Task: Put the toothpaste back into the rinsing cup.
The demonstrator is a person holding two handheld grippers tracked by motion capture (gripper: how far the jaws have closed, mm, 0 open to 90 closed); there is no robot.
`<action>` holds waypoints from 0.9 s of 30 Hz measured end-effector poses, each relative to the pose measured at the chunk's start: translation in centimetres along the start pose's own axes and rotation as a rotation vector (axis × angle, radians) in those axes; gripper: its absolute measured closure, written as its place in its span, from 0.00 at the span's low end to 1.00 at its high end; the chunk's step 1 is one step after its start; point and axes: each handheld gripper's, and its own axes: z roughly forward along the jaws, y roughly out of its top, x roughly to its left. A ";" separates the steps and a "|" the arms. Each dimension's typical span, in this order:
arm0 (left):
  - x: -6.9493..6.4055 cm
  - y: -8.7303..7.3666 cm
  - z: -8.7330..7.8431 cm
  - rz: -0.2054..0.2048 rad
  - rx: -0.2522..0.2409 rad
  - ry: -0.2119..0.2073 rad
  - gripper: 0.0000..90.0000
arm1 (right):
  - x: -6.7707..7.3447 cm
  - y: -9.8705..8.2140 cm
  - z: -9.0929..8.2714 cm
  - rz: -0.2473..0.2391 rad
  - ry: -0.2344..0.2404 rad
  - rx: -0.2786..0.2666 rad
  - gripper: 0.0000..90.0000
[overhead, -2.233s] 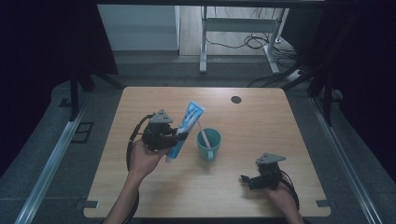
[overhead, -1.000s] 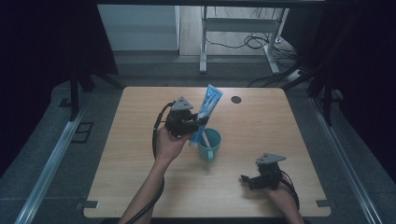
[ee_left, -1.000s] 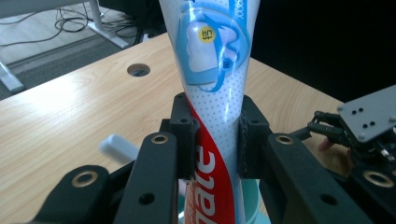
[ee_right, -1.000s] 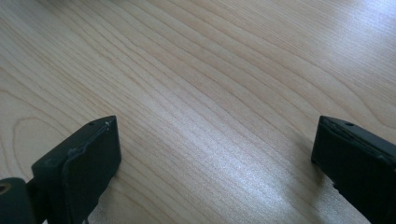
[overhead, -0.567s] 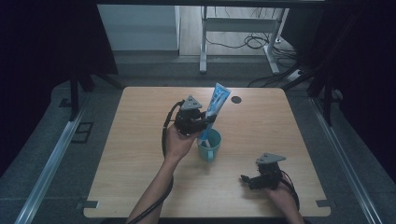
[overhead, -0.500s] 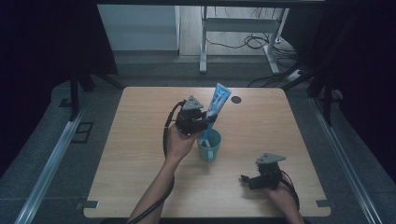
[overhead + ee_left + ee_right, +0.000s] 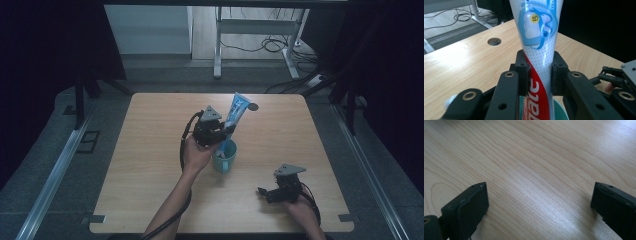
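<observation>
toothpaste tube (image 7: 537, 60) clamped upright in left gripper (image 7: 220, 137) above teal cup (image 7: 224, 157); right gripper (image 7: 536, 205) jaws spread, empty, on table (image 7: 150, 150).

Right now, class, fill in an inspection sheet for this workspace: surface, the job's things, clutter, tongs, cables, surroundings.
Surface: light wooden table, round hole near the far edge.
Job's things: toothpaste tube, lower end over or in the teal cup; cannot tell which.
Clutter: nothing seen.
Tongs: left tongs clamped on the tube, above the cup; right tongs wide open, low over bare wood.
Cables: black cable trailing from the left tongs along the forearm; loose cables on the floor beyond.
Surroundings: metal frame legs, dark curtains.
</observation>
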 end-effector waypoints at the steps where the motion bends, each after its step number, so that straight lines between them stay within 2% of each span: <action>1: 0.0 -0.3 0.2 -0.003 -0.001 0.003 0.81 | 0.0 0.0 0.0 -0.002 -0.001 -0.001 0.01; 19: -0.1 -2.7 1.7 -0.022 0.002 0.009 0.81 | 0.0 0.0 0.0 -0.002 -0.001 -0.002 0.01; 27: -0.1 -3.4 2.1 -0.023 0.018 0.004 0.80 | 0.0 0.0 0.0 -0.002 -0.001 -0.002 0.01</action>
